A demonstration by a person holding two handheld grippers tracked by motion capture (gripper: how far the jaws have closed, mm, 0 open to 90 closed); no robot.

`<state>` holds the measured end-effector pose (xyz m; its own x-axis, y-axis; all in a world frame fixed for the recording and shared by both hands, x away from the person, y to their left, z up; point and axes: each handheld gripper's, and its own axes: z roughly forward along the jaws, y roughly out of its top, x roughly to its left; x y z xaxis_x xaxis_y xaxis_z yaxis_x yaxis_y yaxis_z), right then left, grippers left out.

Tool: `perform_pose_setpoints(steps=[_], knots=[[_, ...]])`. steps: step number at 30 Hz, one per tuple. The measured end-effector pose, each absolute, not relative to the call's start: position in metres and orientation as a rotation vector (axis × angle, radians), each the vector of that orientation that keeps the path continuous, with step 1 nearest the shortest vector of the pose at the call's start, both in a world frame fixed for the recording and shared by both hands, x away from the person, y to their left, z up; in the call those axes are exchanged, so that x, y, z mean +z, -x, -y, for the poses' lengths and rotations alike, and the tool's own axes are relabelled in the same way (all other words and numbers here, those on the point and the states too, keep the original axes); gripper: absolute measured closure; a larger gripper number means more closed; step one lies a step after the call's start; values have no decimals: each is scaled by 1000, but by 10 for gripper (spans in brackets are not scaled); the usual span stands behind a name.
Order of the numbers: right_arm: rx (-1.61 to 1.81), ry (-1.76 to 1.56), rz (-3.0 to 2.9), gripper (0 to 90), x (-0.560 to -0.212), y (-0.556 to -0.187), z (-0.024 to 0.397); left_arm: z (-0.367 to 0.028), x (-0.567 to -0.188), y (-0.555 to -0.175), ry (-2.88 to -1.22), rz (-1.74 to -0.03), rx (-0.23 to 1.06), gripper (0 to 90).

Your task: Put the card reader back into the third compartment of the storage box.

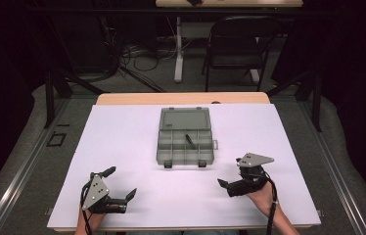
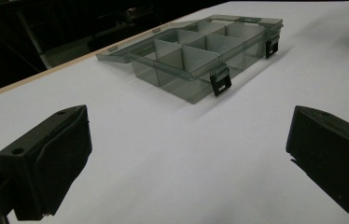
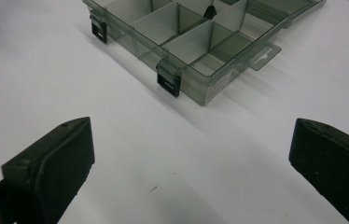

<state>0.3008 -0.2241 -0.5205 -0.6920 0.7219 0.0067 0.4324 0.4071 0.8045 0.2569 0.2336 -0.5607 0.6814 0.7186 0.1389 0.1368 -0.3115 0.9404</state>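
- Organizer box (image 1: 185,142): clear grey plastic, lid swung open and lying flat on the far side, divided tray toward the near side. It sits at the table's middle, slightly far of centre, well apart from both grippers.
- Small dark item (image 1: 189,140) rests in one inner compartment of the tray; too small to identify. The other compartments look empty.
- Two black latches (image 2: 221,79) hang off the near wall of the tray; a flat hanging tab (image 3: 262,57) sticks out from its right end.
- Handling judgement: thin-walled and nearly empty, so likely light and prone to skid on the smooth white cover if pushed from one side. Walls stiff but brittle-looking; the lid hinge and latches are probably the weak spots.
- Where to grip, as a guess: pinch a tray side wall or the lid's far edge; the dividers are thin and would give a poorer hold. A second gripper bracing the tray would stop it sliding.
- Left gripper (image 1: 116,186): near-left of the table, jaws spread wide, nothing between them.
- Right gripper (image 1: 232,172): near-right, closer to the box's right near corner, jaws also spread wide and empty.
- Table (image 1: 122,127): white cover, bare all around the box, with open room left, right and near. A wooden strip shows at the far edge, just beyond the lid.
- Beyond the far edge: a folding chair (image 1: 237,46) and floor cables, clear of the work area.
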Motion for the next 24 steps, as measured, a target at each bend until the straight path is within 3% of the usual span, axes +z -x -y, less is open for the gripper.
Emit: perform_pose_setpoints(steps=[24], knots=[[1205,-940,-2225,0,-544,-258,245,-233,-561,-258,-1832,-679,668,1]])
